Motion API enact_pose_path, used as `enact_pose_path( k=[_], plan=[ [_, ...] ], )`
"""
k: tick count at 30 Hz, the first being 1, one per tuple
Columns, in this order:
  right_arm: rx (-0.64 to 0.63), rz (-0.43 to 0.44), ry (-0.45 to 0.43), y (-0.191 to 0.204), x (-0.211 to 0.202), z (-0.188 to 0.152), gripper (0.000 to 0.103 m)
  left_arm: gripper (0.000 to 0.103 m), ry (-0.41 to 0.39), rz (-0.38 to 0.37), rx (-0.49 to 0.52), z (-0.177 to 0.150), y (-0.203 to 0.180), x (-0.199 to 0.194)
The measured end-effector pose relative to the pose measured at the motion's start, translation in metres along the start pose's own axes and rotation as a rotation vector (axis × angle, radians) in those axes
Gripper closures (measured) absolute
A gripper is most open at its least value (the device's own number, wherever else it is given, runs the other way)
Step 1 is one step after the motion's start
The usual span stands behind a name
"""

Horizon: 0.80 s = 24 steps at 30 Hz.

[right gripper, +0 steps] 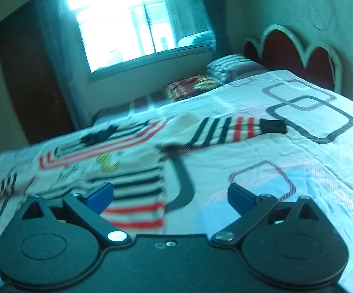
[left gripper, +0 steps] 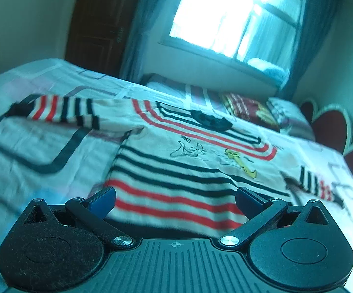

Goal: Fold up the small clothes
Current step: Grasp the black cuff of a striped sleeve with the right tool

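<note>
A small white sweater [left gripper: 176, 161] with black and red stripes and cartoon drawings lies spread flat on the bed, both sleeves out to the sides. My left gripper [left gripper: 175, 201] hovers over its hem, jaws wide apart, nothing between the blue pads [left gripper: 103, 201]. In the right wrist view the same sweater [right gripper: 127, 171] lies to the left, with one striped sleeve [right gripper: 232, 129] reaching right. My right gripper [right gripper: 170, 200] stands open over the sweater's bottom right corner and the sheet beside it. Neither gripper grips cloth.
The bed sheet [left gripper: 30, 141] is white with dark rounded-square patterns. Pillows and a folded red blanket [left gripper: 249, 109] lie at the far side under a bright window [left gripper: 225, 17]. A red scalloped headboard [right gripper: 293, 51] stands at the right. A dark door [left gripper: 98, 24] is behind.
</note>
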State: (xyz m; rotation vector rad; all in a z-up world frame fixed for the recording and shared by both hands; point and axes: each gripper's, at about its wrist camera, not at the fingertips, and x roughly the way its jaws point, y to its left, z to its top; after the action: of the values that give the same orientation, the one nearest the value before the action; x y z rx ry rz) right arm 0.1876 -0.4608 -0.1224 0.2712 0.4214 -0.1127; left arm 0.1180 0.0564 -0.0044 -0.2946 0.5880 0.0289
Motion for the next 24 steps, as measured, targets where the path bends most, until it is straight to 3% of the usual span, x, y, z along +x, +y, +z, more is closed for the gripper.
enact_pose_path(
  k=[1,4,8,16,18,24],
  plan=[
    [0.029,-0.013,-0.006,-0.013,0.013,0.009,0.032,0.0,0.005,-0.007,0.02,0.006,-0.001,0.011],
    [0.107,-0.043,-0.02,-0.044,0.051,0.03,0.04,0.0,-0.007,0.022,0.066,0.025,-0.007,0.043],
    [0.27,-0.066,-0.01,-0.093,0.11,0.053,0.065,0.0,-0.004,0.075,0.061,0.047,0.0,0.084],
    [0.764,-0.142,-0.001,-0.208,0.21,0.045,0.068,0.0,0.086,0.116,0.071,0.046,0.012,0.144],
    [0.797,-0.133,-0.01,-0.217,0.223,0.04,0.076,0.0,0.109,0.118,0.079,0.043,0.012,0.154],
    [0.778,-0.132,-0.051,-0.214,0.237,0.038,0.08,0.0,0.148,0.115,0.069,0.042,0.011,0.179]
  ],
)
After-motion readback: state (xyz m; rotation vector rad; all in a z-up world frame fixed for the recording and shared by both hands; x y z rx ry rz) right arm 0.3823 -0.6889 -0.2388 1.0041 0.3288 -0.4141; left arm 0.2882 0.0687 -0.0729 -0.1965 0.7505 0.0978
